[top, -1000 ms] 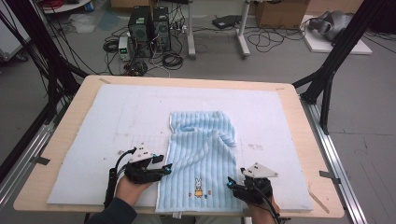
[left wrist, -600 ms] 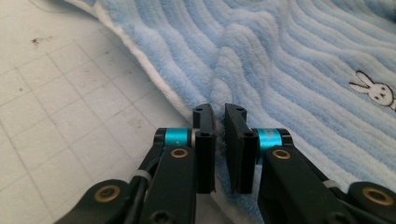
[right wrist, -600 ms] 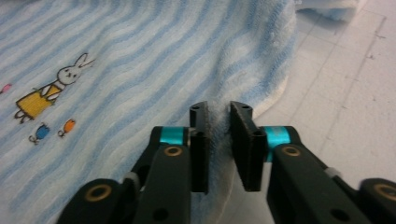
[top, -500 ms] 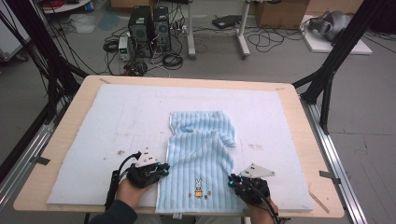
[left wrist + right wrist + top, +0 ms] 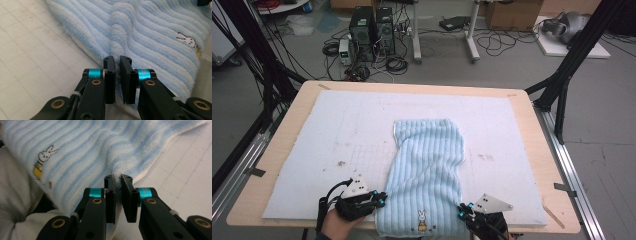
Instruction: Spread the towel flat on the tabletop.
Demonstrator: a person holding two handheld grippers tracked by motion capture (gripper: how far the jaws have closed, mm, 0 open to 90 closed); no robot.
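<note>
Now the left gripper (image 5: 381,199) and right gripper (image 5: 463,210) both pinch near corners of the striped blue rabbit towel (image 5: 428,165), jaws just closed, towel flat on white mat (image 5: 337,130).

- Table (image 5: 287,150): light wooden top with rounded corners, standing on a grey floor (image 5: 607,150).
- White mat (image 5: 352,130) covers most of the top; faint grid lines and a few dark specks on it.
- Aluminium rail (image 5: 569,172) runs along the table's right edge; a matching one on the left.
- Black frame struts (image 5: 579,55) rise slanting at both far corners.
- Behind the table: two dark computer towers (image 5: 372,27) on the floor, with coils of black cable (image 5: 397,62) around them.
- White stand legs (image 5: 472,45) just beyond, cardboard box (image 5: 509,12) at far right.
- Lighting even, no hard shadows.
</note>
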